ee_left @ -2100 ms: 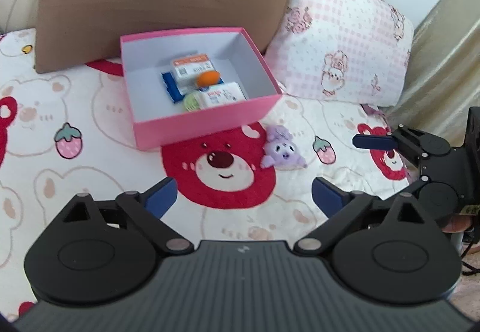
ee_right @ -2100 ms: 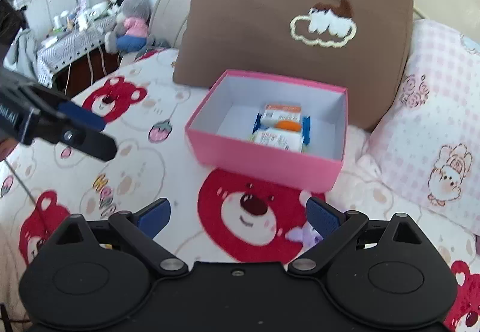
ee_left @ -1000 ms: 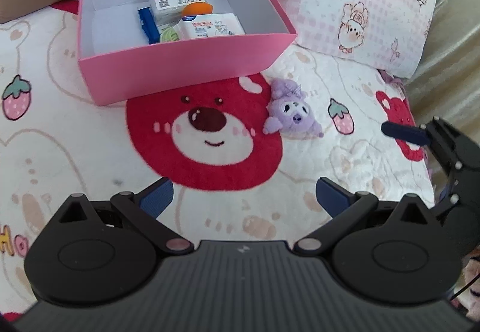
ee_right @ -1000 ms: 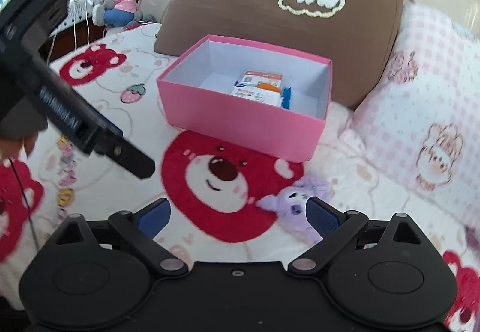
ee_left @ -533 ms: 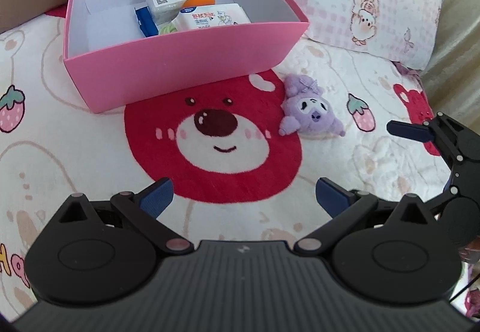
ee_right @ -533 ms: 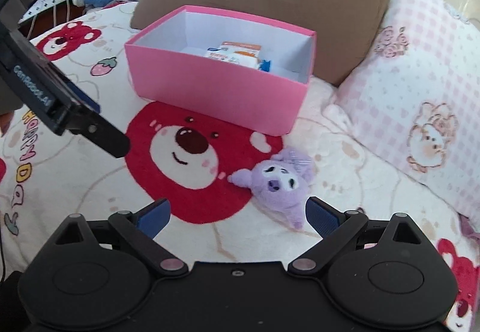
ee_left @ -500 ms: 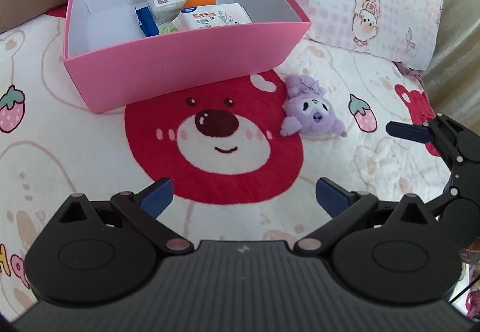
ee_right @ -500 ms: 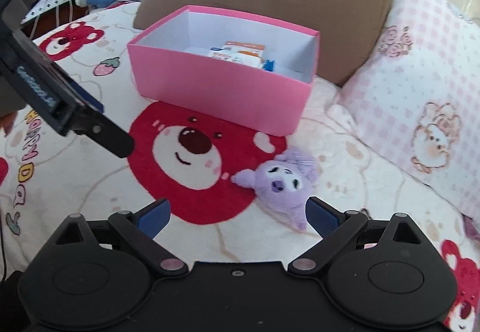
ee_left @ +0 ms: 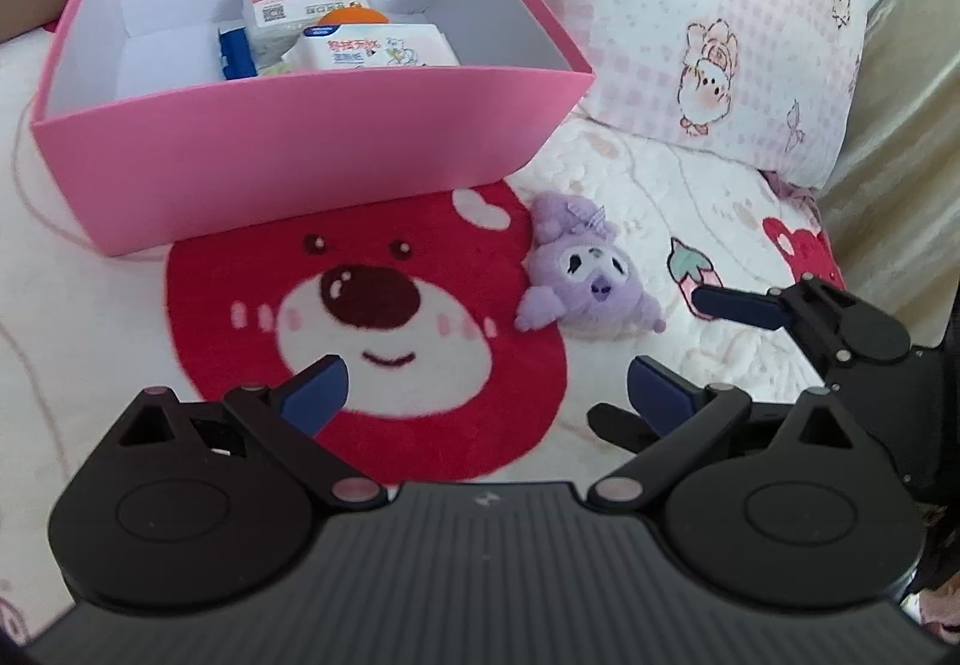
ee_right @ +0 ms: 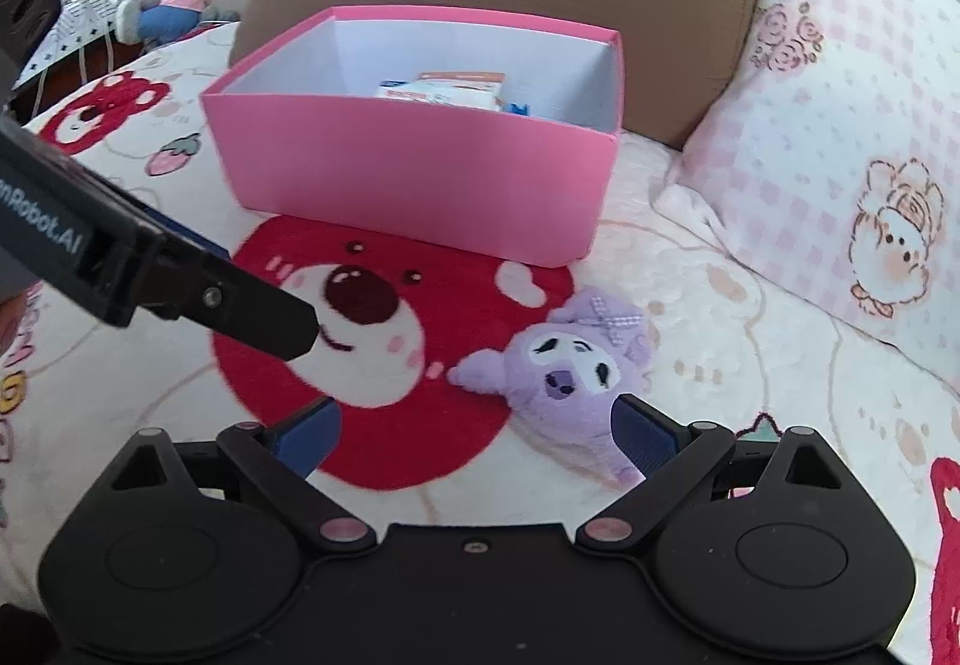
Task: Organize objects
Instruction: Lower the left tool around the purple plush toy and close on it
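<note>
Right wrist view has the right hand-held gripper [ee_right: 474, 434] spread wide just short of the purple plush toy [ee_right: 564, 371], lying on the bed [ee_right: 750, 365] beside the pink box [ee_right: 414, 185]. Nearby, the left hand-held gripper [ee_left: 486, 389] hovers spread, empty.

On the side of the left gripper [ee_right: 180, 275], white lettering reading "nRobot.AI" is being shown, its start cut off by the frame edge. Print and a QR code are being displayed on the packets [ee_left: 306, 2] inside the pink box [ee_left: 300, 137], too small to be read.
</note>
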